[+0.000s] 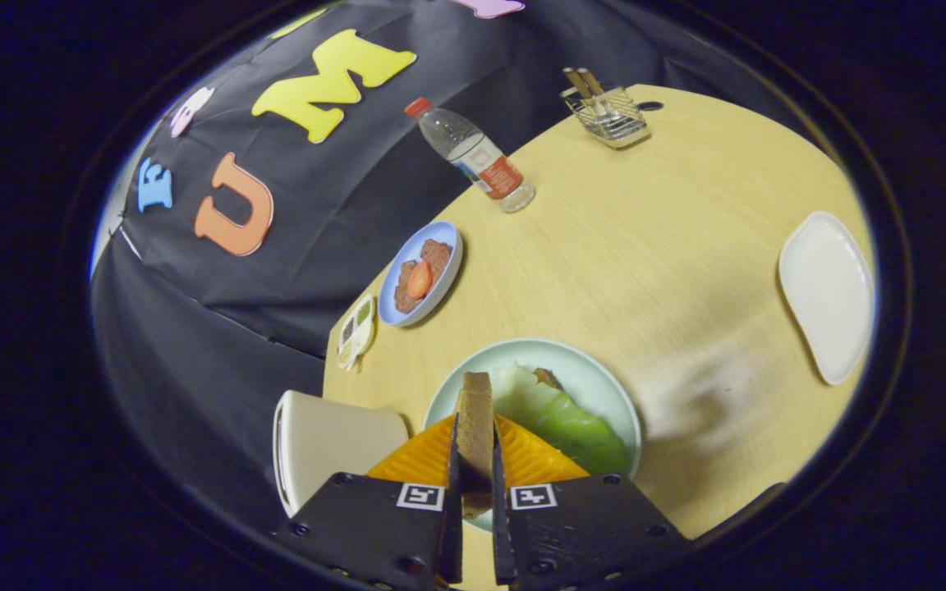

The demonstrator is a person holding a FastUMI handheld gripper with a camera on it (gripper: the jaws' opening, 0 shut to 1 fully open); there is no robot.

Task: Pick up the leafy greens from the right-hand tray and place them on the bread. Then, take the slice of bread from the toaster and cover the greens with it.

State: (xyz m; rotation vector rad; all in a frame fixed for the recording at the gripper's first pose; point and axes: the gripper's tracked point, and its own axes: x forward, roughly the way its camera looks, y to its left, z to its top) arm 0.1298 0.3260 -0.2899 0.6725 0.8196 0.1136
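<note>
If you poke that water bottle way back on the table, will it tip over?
Probably, yes. The water bottle is tall and narrow, so a push near its red cap would likely topple it. It looks round, so it might then roll. The tool is busy anyway, shut on the bread slice.

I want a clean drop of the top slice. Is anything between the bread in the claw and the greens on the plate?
Nothing visible. The claw is shut on the bread, held on edge just above the plate, with the greens right beside and below it.
</note>
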